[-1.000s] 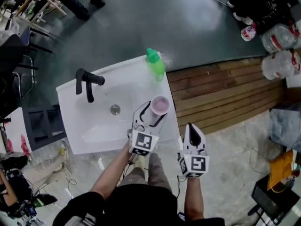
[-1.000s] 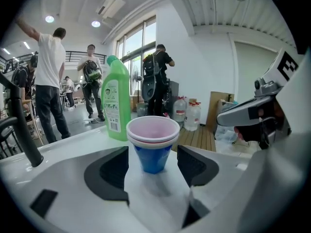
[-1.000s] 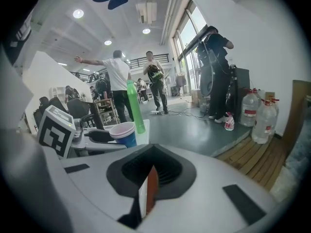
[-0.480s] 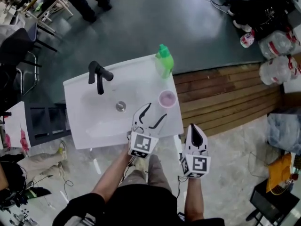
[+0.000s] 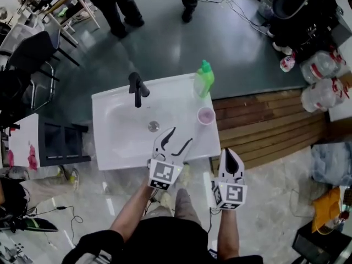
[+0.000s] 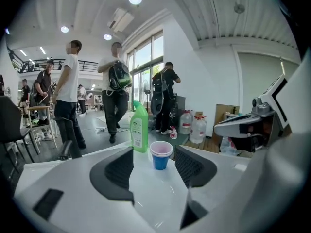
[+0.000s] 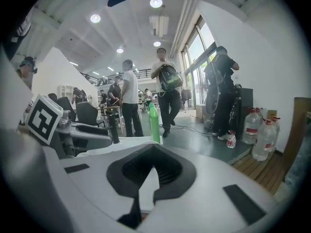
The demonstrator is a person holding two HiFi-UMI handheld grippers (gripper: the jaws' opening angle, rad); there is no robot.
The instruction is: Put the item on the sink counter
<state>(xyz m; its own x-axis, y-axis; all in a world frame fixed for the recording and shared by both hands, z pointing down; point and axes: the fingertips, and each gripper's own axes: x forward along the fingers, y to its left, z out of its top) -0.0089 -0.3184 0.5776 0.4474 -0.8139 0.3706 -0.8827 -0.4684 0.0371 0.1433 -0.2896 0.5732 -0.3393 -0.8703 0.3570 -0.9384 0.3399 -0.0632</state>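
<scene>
A blue cup with a pink rim [image 5: 205,115] [image 6: 161,154] stands upright on the right part of the white sink counter [image 5: 118,153], in front of a green bottle [image 5: 203,78] [image 6: 139,127]. My left gripper [image 5: 180,135] [image 6: 154,164] hovers over the counter's front right edge. Its jaws are apart and closing, with nothing between them, and the cup stands clear beyond their tips. My right gripper [image 5: 231,154] [image 7: 154,152] is shut and empty, off the counter's front right corner over the floor.
A black faucet [image 5: 136,88] [image 7: 114,127] stands at the back of the basin, whose drain [image 5: 153,126] is in the middle. Wooden decking [image 5: 264,120] lies to the right, with water jugs [image 5: 322,78] beyond. People stand on the dark floor behind the sink [image 6: 114,89].
The left gripper has drawn back from the cup, which stays standing on the counter. Both grippers have come back toward the person, so the sink looks smaller and farther off.
</scene>
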